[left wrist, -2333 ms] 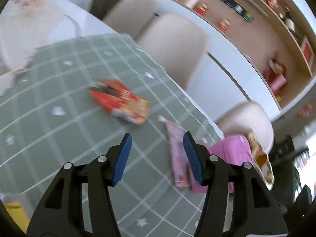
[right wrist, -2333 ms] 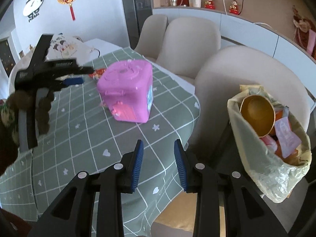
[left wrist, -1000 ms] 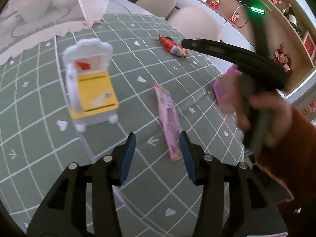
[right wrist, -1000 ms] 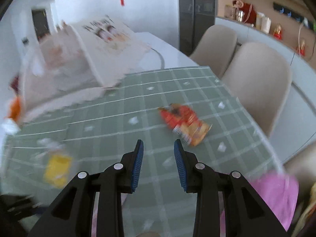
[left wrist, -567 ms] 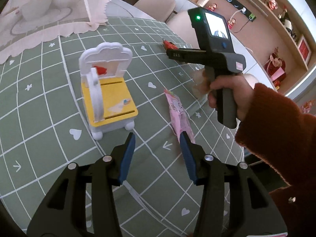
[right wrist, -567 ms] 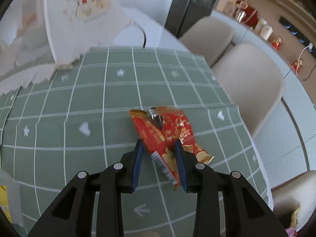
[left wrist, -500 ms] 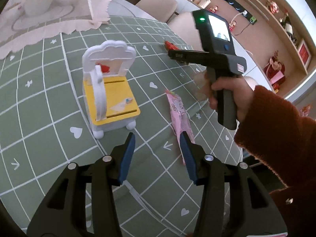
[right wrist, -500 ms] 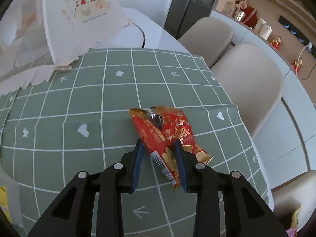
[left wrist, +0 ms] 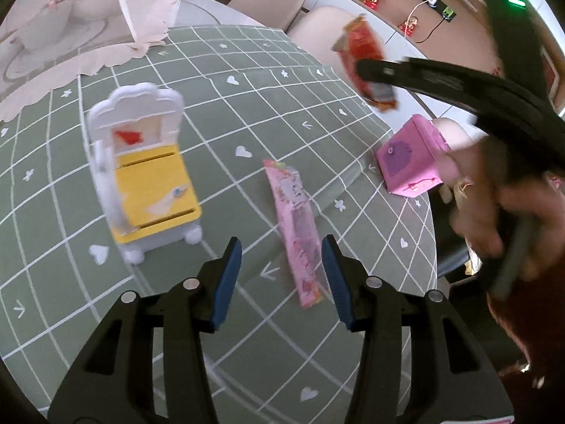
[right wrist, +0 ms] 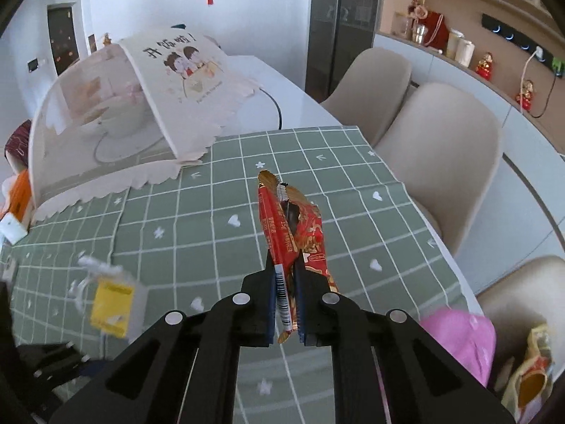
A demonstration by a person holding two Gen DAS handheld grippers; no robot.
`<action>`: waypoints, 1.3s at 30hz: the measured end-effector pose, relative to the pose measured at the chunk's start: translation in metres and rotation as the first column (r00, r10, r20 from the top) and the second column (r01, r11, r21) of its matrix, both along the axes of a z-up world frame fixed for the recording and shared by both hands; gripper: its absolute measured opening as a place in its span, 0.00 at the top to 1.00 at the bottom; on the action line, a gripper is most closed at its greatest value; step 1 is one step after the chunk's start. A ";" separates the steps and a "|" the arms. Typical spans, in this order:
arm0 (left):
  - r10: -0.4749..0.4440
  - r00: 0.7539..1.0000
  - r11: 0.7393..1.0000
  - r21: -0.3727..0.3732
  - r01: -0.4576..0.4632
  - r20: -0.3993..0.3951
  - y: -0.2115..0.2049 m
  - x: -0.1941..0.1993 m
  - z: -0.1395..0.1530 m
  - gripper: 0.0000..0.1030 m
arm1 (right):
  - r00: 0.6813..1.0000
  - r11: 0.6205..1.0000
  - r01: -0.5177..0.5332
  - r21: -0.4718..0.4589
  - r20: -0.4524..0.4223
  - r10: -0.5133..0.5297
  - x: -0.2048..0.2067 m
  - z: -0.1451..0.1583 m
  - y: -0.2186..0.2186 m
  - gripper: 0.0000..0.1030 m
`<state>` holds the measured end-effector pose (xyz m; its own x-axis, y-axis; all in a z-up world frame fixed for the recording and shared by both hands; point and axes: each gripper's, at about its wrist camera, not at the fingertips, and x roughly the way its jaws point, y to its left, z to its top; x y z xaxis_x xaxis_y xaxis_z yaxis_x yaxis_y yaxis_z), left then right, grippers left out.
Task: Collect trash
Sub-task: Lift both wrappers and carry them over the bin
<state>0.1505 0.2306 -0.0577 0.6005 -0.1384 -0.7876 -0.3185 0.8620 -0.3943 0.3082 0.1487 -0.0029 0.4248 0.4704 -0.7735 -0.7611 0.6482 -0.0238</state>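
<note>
**Red wrapper lifted in the right gripper**

The right gripper (right wrist: 285,304) has its jaws clamped on the red snack wrapper (right wrist: 291,226), which is raised clear of the green checked worktop (right wrist: 353,212). The left gripper (left wrist: 280,277) hovers with jaws wide above the near end of a pink wrapper (left wrist: 295,222) lying flat on the cloth. A toy chair (left wrist: 141,173) stands to its left, a pink box (left wrist: 411,157) at the right edge.

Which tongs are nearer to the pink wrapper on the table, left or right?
Left. The left tongs hang open just above the pink wrapper; the right tongs are raised, shut on the red wrapper.
</note>
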 end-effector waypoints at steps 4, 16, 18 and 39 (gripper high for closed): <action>0.004 0.999 0.999 0.032 -0.002 -0.050 -0.010 0.019 -0.008 0.56 | 1.000 1.000 0.010 0.007 0.021 -0.010 -0.013 0.010 -0.020 0.90; 0.000 0.996 0.991 0.137 0.011 -0.085 -0.036 0.039 0.000 0.94 | 0.997 0.994 0.075 0.080 0.023 -0.077 -0.022 0.042 -0.092 0.90; -0.008 0.999 0.988 0.153 0.015 -0.042 -0.040 0.039 0.017 0.94 | 0.996 0.992 0.080 0.092 0.039 -0.084 -0.021 0.051 -0.107 0.90; -0.329 0.923 0.943 0.124 0.309 0.200 -0.187 0.141 0.126 0.93 | 0.920 0.910 0.375 0.180 0.053 -0.389 0.035 0.078 -0.318 0.90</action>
